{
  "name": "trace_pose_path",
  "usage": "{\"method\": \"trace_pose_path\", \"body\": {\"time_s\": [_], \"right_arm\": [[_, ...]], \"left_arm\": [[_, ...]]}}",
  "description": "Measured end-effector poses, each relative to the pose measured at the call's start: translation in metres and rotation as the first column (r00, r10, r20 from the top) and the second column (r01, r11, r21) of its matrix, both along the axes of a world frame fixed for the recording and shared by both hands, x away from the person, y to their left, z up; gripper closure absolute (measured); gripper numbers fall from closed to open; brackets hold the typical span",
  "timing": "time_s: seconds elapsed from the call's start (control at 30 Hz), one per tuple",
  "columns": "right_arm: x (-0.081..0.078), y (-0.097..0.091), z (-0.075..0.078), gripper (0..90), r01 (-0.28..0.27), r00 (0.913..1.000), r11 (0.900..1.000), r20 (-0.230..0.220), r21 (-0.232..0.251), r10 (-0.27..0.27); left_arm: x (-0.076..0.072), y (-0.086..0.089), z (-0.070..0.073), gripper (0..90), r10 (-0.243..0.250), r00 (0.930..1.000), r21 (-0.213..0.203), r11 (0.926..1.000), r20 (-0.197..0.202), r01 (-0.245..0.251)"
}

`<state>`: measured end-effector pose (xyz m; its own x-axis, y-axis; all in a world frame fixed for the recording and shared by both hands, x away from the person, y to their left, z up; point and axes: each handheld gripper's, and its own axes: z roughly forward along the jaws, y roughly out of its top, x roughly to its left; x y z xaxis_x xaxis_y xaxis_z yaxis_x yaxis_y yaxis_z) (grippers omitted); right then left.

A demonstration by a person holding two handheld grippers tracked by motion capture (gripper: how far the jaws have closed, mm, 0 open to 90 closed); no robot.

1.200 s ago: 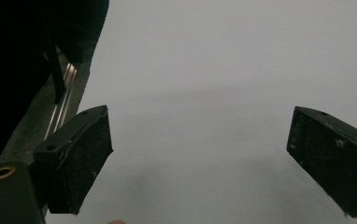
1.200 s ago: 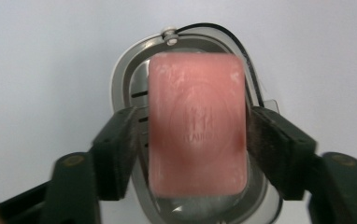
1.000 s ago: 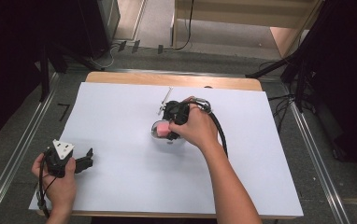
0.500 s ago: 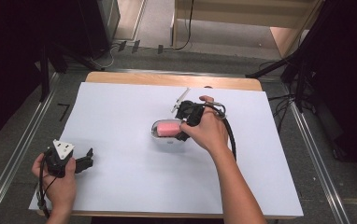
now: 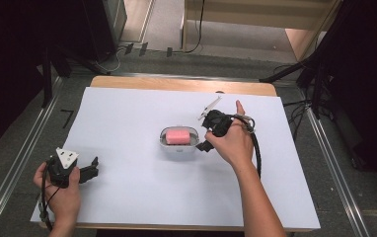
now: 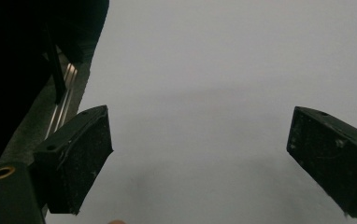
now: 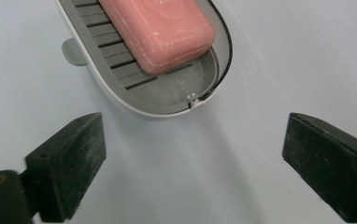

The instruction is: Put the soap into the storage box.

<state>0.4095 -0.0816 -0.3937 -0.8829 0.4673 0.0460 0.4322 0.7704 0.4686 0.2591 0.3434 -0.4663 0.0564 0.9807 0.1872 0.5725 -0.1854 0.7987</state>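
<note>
Over the last second the right tool (image 5: pixel 207 134) has drawn back from over the dish (image 5: pixel 178 147) to a spot just beside its end, and the pink soap (image 5: pixel 178 137), which the hand covered a second ago, now lies in plain sight in the dish. The dish itself looks to have stayed where it was on the worktop (image 5: pixel 127 197). My reading is that the soap has been set down and let go, so the placing is likely done and the tool is clearing away. In the right gripper view the tool (image 7: pixel 193 163) is released, its jaws wide apart with nothing between them, and the rounded end of the dish (image 7: pixel 167 105) sits just ahead of them, apart from both. The soap (image 7: pixel 160 30) lies farther ahead, flat on the slotted grey insert, set somewhat askew to the slats, leaving the near end of the insert bare. It is a rounded pink bar with faint white flecks on its surface; the dish has a pale outer rim, a dark line along the inner edge and a small foot showing at one side. The left tool (image 5: pixel 89 170) has kept to its place, well apart from the dish toward the person's side, also released, its jaws (image 6: pixel 200 163) spread over bare worktop.
</note>
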Motion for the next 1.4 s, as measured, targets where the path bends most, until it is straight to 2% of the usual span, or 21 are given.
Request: {"method": "trace_pose_path", "body": {"time_s": [0.23,0.5,0.77,1.0,1.4], "right_arm": [[-0.006,-0.018,-0.005,4.8,0.033,0.9993,0.9994,0.016,0.013,-0.034],[-0.014,-0.039,-0.007,0.0,0.085,0.9946,0.9962,0.058,0.016,-0.086],[-0.022,-0.055,-0.011,0.0,0.108,0.9927,0.9939,0.051,0.020,-0.109],[-0.030,-0.072,-0.017,0.0,0.134,0.9892,0.9898,0.054,0.050,-0.136],[-0.050,-0.110,-0.031,0.0,0.198,0.9770,0.9750,0.061,0.101,-0.205]], "left_arm": [[0.000,0.000,0.000,7.3,0.000,1.0000,0.001,1.0000,0.000,0.000],[0.000,0.000,0.000,7.3,0.000,1.0000,0.001,1.0000,0.001,0.000],[0.000,0.000,0.000,7.3,0.000,1.0000,0.001,1.0000,0.001,0.000],[0.000,0.000,0.000,7.3,0.000,1.0000,0.001,1.0000,0.002,0.000],[0.000,-0.001,0.000,7.3,0.001,1.0000,0.003,1.0000,0.002,-0.001]]}}
